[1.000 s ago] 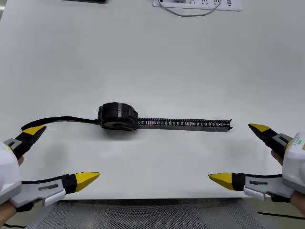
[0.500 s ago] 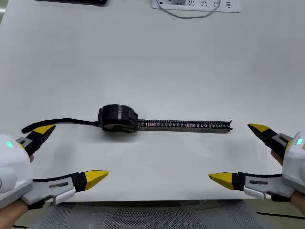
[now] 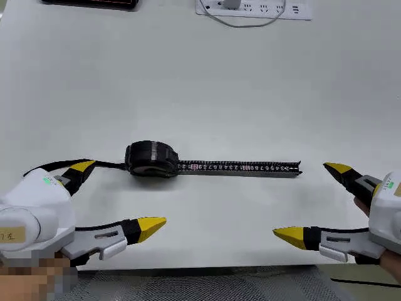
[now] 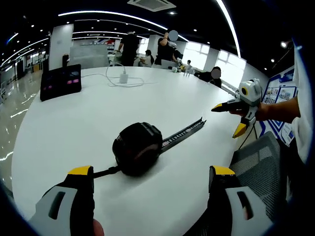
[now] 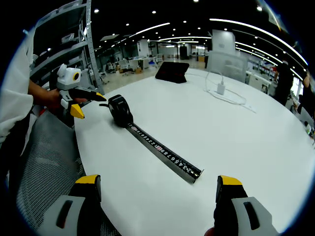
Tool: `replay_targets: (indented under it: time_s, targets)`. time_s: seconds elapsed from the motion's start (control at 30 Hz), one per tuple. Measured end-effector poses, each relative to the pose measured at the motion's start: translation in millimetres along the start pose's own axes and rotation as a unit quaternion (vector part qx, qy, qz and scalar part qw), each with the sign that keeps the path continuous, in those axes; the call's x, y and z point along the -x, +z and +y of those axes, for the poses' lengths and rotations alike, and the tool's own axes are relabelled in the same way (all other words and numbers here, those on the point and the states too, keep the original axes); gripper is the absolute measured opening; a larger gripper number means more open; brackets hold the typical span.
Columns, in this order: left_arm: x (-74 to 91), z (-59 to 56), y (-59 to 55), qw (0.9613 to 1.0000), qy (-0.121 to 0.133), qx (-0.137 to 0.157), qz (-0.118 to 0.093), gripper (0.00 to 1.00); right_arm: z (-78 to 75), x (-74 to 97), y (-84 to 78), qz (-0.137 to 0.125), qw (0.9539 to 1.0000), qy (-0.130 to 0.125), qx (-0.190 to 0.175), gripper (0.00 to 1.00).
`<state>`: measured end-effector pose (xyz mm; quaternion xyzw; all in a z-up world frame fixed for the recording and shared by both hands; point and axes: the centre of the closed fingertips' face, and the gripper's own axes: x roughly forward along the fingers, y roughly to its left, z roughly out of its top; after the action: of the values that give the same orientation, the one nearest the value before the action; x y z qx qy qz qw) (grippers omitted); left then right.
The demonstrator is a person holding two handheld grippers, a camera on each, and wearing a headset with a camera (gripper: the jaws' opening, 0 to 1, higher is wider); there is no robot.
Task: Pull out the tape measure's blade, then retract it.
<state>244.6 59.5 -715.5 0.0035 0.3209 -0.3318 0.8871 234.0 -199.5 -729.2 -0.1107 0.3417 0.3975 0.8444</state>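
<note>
The tape measure [image 3: 152, 159] lies on the white worktop [image 3: 200, 81], closer to the near edge than the far one and a little left of the middle. Its blade [image 3: 241, 168] is drawn out and lies flat, running toward the right edge; a black strap [image 3: 109, 163] trails from the case toward the left edge. The left gripper [image 3: 123, 194] sits at the near-left corner, jaws spread wide and holding nothing, its farther tip near the strap. The right gripper [image 3: 307, 200], at the near-right corner, is also gaping and empty, just beyond the blade's end. A power strip [image 3: 254, 7] and a dark tablet [image 4: 60, 81] sit along the far edge.
</note>
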Motion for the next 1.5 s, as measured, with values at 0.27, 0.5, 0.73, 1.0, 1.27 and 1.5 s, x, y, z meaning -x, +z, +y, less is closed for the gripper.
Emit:
replay_targets:
  time_s: [0.27,0.5,0.73,1.0,1.27,1.5]
  targets:
    - [-13.9,-6.3,7.3,0.9998,-0.003,0.020,-0.003,0.93,-3.1,0.3,-3.5,0.003,1.0000,-0.001,-0.001,0.97]
    - [-23.3,-11.6,11.1,0.9993,-0.009,0.036,-0.002,0.92,-3.0,0.5,-0.2,0.002,1.0000,-0.001,0.000,0.96]
    - [-30.4,-17.8,13.3,0.9990,-0.014,0.043,-0.004,0.92,-3.5,-0.3,1.4,0.003,1.0000,-0.001,0.001,0.96]
    - [-36.4,-15.5,13.7,0.9984,0.002,0.056,-0.006,0.92,-3.7,-2.4,0.3,0.006,1.0000,0.001,0.004,0.96]
    - [-44.0,-14.4,11.8,0.9968,0.031,0.073,-0.008,0.94,-10.2,-5.7,2.0,0.010,0.9999,0.001,0.007,0.92]
    - [-49.1,-10.9,10.1,0.9941,0.058,0.091,-0.011,0.93,-17.0,-9.3,0.6,0.021,0.9997,0.008,0.012,0.82]
